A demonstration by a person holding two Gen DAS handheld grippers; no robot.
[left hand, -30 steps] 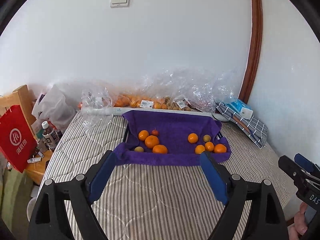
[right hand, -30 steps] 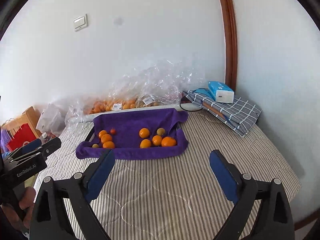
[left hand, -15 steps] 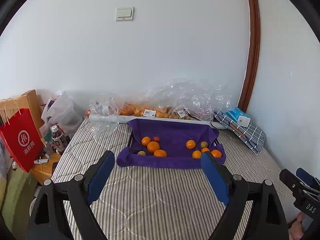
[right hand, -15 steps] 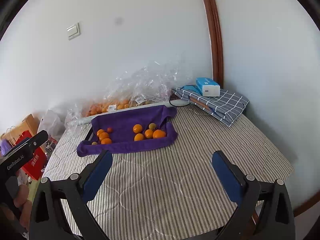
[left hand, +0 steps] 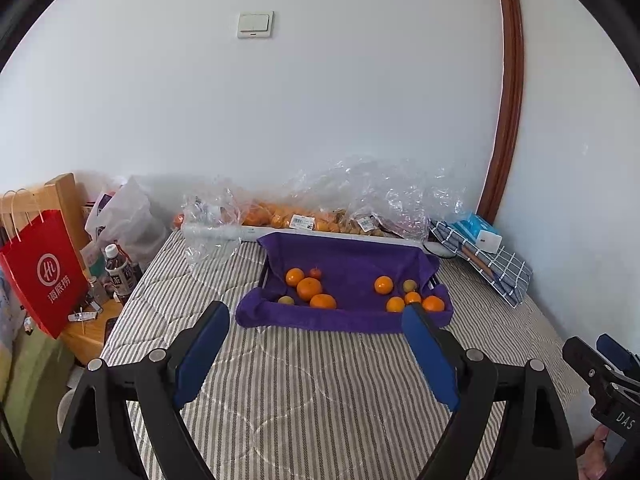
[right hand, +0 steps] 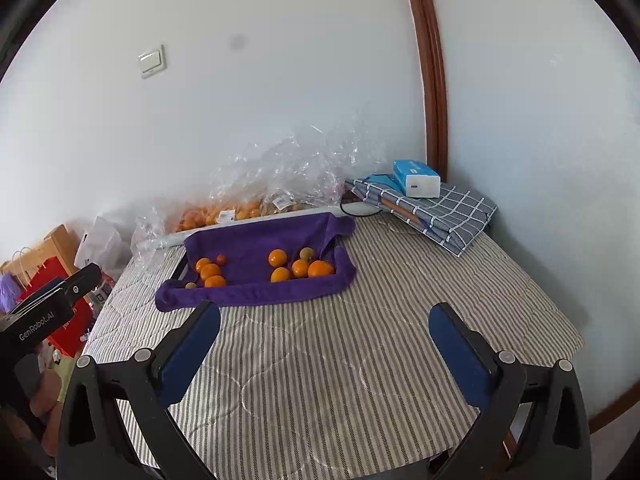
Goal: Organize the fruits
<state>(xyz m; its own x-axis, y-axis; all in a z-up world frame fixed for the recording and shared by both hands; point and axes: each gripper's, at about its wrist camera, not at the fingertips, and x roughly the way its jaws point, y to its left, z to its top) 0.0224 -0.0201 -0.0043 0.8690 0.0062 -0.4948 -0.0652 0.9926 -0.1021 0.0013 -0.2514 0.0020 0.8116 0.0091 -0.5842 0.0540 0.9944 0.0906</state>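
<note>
A tray lined with a purple cloth [left hand: 348, 256] [right hand: 256, 236] sits on the striped mattress near the wall. In it lie two groups of fruit: oranges [left hand: 309, 289] [right hand: 210, 271] with a small red fruit [left hand: 315, 272] and a small greenish one [left hand: 285, 300] on the left, and oranges [left hand: 383, 284] [right hand: 320, 268] with a greenish fruit [left hand: 409, 285] on the right. My left gripper [left hand: 316, 320] is open and empty, well short of the tray. My right gripper [right hand: 326, 316] is open and empty, also short of it.
Clear plastic bags of oranges [left hand: 280, 216] [right hand: 224, 212] lie along the wall behind the tray. A folded checked cloth [right hand: 440, 212] with a blue tissue pack [right hand: 416, 178] sits at the back right. A red paper bag [left hand: 44, 272] and bottles [left hand: 118, 270] stand left of the bed.
Both grippers have pulled back and up from the tray, so the fruit looks smaller and farther. Both stay open and empty. The fruit has not moved.
</note>
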